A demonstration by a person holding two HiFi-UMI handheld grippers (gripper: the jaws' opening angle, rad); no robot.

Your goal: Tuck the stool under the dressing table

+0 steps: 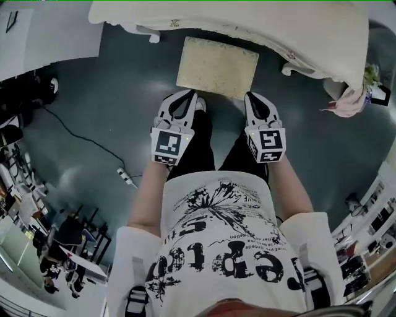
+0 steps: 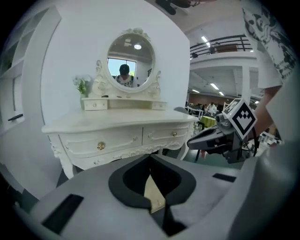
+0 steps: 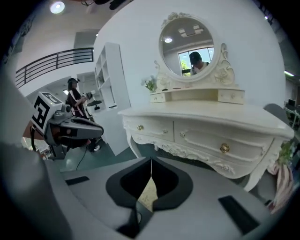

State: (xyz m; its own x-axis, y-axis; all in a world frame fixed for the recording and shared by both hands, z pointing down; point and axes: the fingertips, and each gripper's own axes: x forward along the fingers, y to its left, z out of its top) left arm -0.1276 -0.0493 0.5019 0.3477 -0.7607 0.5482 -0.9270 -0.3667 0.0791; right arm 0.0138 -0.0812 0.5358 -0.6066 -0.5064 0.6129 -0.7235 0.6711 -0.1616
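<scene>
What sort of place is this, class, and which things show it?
Probably a big open hall or studio, not a bedroom: the dressing table stands against a bare white wall, with a balcony railing and ceiling lights beyond.

Dark teal floor [image 1: 105,105], white wall [image 2: 65,61], tall white shelf unit [image 3: 110,89], railed balcony [image 3: 51,61], ceiling strip lights [image 2: 205,39]

Open floor [image 1: 111,117] flanks stool [image 1: 217,67] before dressing table [image 1: 260,21].

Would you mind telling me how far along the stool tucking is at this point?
Barely begun. The stool stands in front of the dressing table, most of its seat still out. Both the left gripper and right gripper are shut, empty, at its near edge. Pushing it under remains.
</scene>
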